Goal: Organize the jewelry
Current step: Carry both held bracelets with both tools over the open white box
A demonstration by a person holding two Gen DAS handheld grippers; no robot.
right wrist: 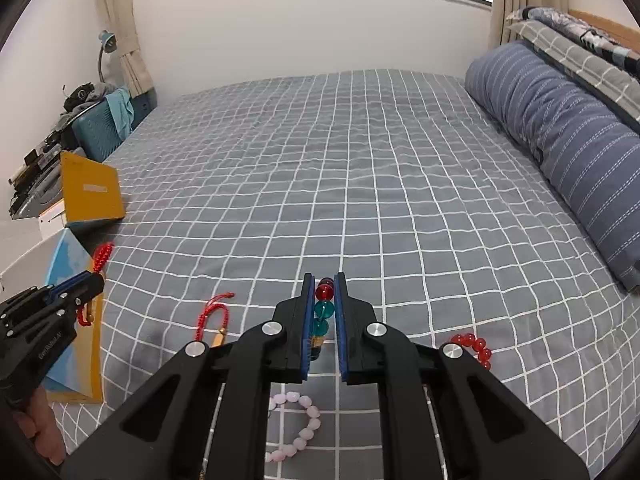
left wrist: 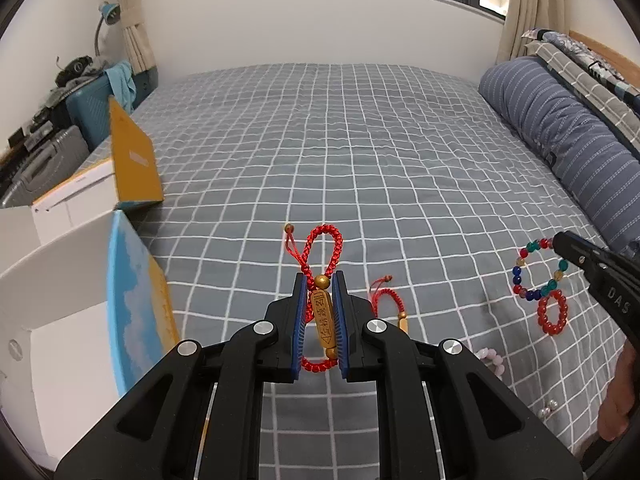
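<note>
L tongs [left wrist: 322,320]: clamped on red cord bracelet [left wrist: 322,276] by its gold charm, above bed [left wrist: 360,140] — loop could snag.
R tongs [right wrist: 323,320]: pinching multicolour bead bracelet [right wrist: 323,308] — round beads may slip.
Box [left wrist: 60,320]: left, open.

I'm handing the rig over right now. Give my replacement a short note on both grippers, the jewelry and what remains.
Left gripper: shut on the red cord bracelet with the gold charm.
Right gripper: shut on the multicolour bead bracelet.
On the bed: second red cord bracelet, red bead bracelet, pink bead bracelet.
Open white box at left.
Left: box both held pieces, then the rest.
</note>
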